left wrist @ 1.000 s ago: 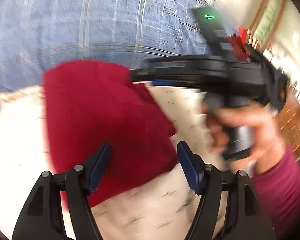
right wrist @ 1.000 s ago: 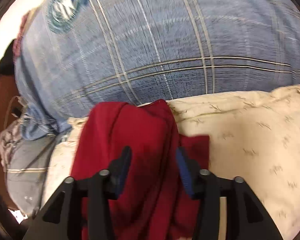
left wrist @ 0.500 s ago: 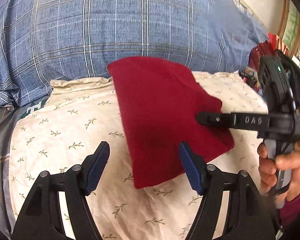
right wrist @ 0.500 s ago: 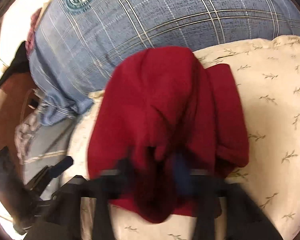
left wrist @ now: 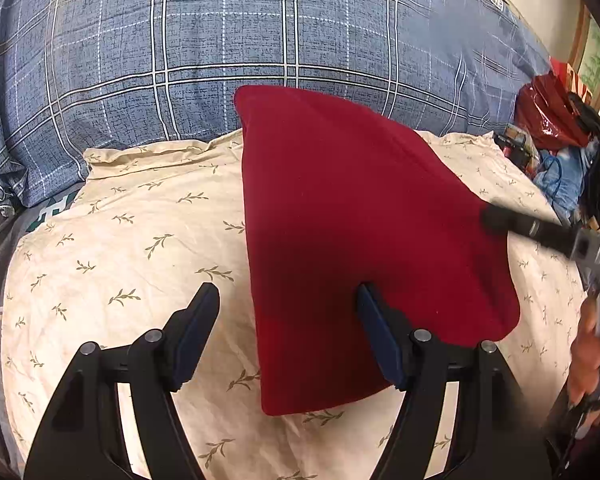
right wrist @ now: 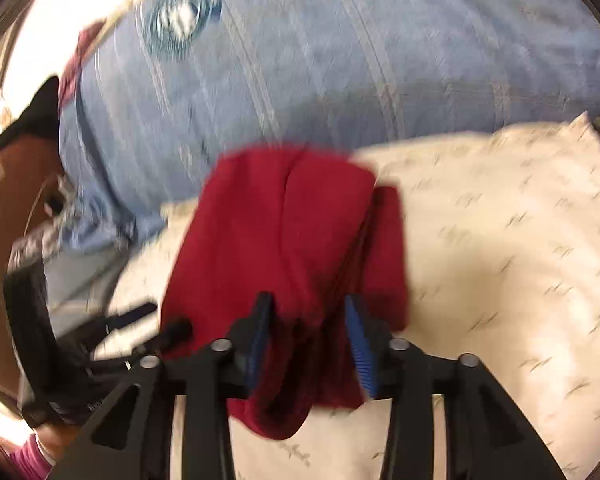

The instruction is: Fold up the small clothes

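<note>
A small dark red garment (left wrist: 352,240) lies folded on a cream pillow with a leaf print (left wrist: 140,248). My left gripper (left wrist: 288,304) is open just above the pillow, its right finger over the garment's near part. My right gripper (right wrist: 308,312) is open with folds of the same red garment (right wrist: 284,248) between its blue pads, not pinched. In the left wrist view the right gripper's finger (left wrist: 540,232) reaches the garment's right edge. The right wrist view is blurred by motion.
A blue plaid bedcover (left wrist: 220,60) rises behind the pillow. A red plastic bag (left wrist: 548,116) and other clutter lie at the far right. In the right wrist view the left gripper's body (right wrist: 80,340) is at the left, beside brown furniture (right wrist: 12,200).
The red garment has been laid flatter on the pillow. My left gripper has pulled back from it. My right gripper has opened and is moving over the garment's right side.
</note>
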`<state>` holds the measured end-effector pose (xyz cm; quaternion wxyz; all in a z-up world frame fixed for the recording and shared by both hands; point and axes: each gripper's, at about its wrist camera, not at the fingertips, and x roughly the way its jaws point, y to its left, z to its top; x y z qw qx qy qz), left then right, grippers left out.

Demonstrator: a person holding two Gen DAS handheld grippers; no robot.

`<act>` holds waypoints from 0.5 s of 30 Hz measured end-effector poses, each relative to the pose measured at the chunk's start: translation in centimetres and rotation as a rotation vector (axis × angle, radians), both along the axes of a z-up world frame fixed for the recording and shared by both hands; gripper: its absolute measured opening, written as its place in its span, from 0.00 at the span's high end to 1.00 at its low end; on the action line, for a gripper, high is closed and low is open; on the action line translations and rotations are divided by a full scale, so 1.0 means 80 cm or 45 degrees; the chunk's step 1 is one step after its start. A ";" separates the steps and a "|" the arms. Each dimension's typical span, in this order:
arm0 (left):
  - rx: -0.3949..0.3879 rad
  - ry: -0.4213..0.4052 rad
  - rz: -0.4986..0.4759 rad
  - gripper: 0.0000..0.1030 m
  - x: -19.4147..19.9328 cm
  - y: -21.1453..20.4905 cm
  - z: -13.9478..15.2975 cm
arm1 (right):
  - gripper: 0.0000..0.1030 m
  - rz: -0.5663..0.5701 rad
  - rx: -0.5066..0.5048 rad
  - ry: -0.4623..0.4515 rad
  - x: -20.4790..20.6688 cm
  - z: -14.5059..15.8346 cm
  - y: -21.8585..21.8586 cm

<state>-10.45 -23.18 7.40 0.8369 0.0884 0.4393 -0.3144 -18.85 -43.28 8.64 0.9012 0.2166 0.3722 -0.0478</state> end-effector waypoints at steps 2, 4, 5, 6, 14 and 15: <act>-0.003 0.007 0.015 0.29 0.001 -0.001 -0.002 | 0.59 0.002 -0.044 0.006 0.012 0.003 -0.003; -0.010 0.015 0.023 0.29 0.002 0.000 -0.003 | 0.59 0.006 -0.060 0.116 0.050 -0.015 -0.005; -0.012 0.017 0.028 0.29 0.002 0.000 -0.004 | 0.59 -0.002 -0.024 0.135 0.063 -0.024 -0.010; -0.012 0.017 0.029 0.28 0.002 0.000 -0.004 | 0.59 -0.015 0.023 0.139 0.075 -0.030 -0.016; -0.038 0.028 0.048 0.24 0.011 -0.007 -0.002 | 0.91 0.001 -0.216 0.059 0.129 -0.020 -0.010; -0.050 0.031 0.053 0.24 0.011 -0.009 -0.003 | 0.92 0.007 -0.288 0.044 0.132 -0.015 -0.005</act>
